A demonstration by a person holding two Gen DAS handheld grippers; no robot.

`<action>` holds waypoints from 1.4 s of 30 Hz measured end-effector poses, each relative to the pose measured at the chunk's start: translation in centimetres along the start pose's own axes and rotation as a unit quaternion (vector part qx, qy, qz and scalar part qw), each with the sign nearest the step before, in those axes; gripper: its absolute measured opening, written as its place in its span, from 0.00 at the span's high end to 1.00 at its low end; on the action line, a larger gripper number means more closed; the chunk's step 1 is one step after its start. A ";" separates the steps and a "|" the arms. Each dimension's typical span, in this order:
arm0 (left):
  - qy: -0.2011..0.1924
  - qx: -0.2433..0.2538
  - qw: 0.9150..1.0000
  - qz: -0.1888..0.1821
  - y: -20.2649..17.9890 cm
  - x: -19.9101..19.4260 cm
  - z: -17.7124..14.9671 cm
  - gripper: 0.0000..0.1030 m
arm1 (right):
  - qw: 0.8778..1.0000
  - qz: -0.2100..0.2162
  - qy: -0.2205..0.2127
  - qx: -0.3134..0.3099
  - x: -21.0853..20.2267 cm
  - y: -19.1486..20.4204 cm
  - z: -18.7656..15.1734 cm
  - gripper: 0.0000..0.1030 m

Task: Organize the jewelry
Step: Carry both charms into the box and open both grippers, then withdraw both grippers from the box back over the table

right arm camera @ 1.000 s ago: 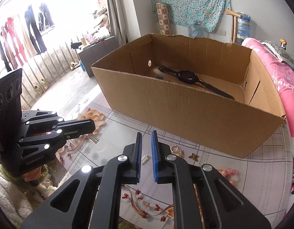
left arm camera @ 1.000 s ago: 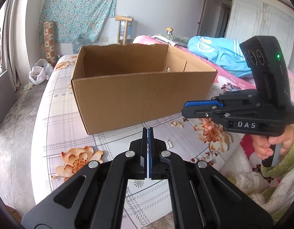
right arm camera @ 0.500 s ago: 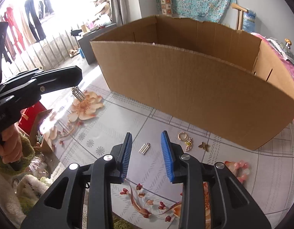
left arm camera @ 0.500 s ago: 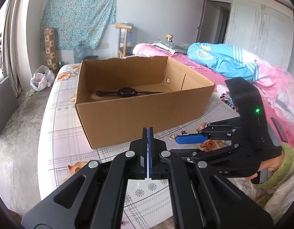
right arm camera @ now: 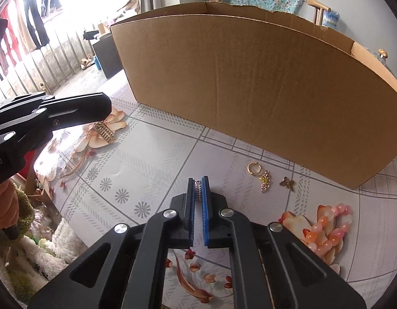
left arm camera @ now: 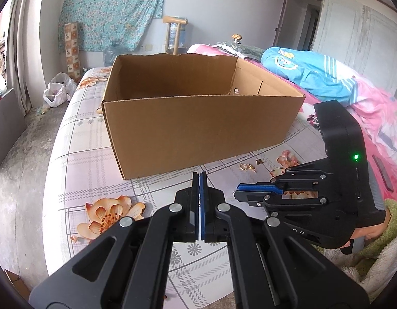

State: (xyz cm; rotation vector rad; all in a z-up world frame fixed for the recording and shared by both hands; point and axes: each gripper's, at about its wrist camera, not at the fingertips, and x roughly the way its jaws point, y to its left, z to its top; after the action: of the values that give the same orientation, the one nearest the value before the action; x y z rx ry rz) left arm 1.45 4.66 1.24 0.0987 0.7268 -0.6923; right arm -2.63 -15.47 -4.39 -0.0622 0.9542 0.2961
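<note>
The right gripper (right arm camera: 197,185) has just closed its fingers on a small silver clip (right arm camera: 197,187) lying before the cardboard box (right arm camera: 249,82) (presumably its destination). The left gripper (left arm camera: 199,182), clamped on a gold clip (right arm camera: 104,131), waits left of the box.

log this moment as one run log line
left fingers: shut on gold rectangular charm | right fingers: just closed on silver rectangular charm | brown cardboard box: behind
</note>
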 end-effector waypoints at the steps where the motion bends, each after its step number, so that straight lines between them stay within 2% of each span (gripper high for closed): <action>1: -0.001 -0.001 1.000 0.000 0.0 0.0 0.0 1.00 | 1.000 0.001 0.000 0.003 -0.1 0.0 -0.1 0.95; 8: -0.008 -0.003 1.000 -0.002 0.4 -0.6 -0.1 1.00 | 0.999 0.020 -0.008 0.038 -1.2 -1.1 0.0 0.95; 12: -0.028 -0.003 1.000 -0.012 0.3 -2.3 0.8 1.00 | 0.998 0.026 -0.029 0.045 -3.5 -1.4 0.7 0.95; 18: -0.089 0.015 0.995 -0.040 -0.6 -5.6 5.5 1.00 | 0.993 0.045 -0.103 0.040 -9.3 -2.6 4.4 0.95; 21: -0.111 0.001 0.991 -0.080 -0.2 -5.7 8.5 1.00 | 0.987 0.055 -0.145 0.033 -11.6 -3.7 7.0 0.95; 23: -0.099 -0.004 0.991 -0.086 0.0 -4.1 10.4 1.00 | 0.986 0.056 -0.155 0.031 -12.0 -4.9 8.9 0.95; 25: -0.066 -0.010 0.994 -0.082 0.1 -1.4 11.8 1.00 | 0.987 0.052 -0.145 0.032 -11.2 -6.4 10.8 0.95; 28: 0.017 -0.049 0.993 -0.106 0.9 4.0 12.9 1.00 | 0.992 0.065 -0.087 0.058 -7.9 -9.1 13.4 0.95; 32: 0.094 -0.086 0.985 -0.119 2.2 9.2 12.5 1.00 | 0.992 0.075 0.005 0.102 -2.7 -12.3 15.4 0.95; 34: 0.117 -0.094 0.980 -0.131 2.3 10.9 12.5 1.00 | 0.990 0.069 0.030 0.119 -0.9 -13.5 15.7 0.95; 36: 0.135 -0.088 0.981 -0.106 2.1 12.0 12.3 1.00 | 0.989 0.067 0.047 0.127 0.3 -14.3 15.9 0.95; 42: 0.143 -0.084 0.981 -0.099 1.9 12.6 12.1 0.94 | 0.988 0.070 0.025 0.135 -0.8 -15.0 15.7 0.94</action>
State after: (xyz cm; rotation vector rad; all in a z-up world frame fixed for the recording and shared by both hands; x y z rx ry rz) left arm 16.38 -4.54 1.96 -0.0300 1.0778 -0.8120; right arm 13.54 -27.15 4.25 0.2478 1.0429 0.2920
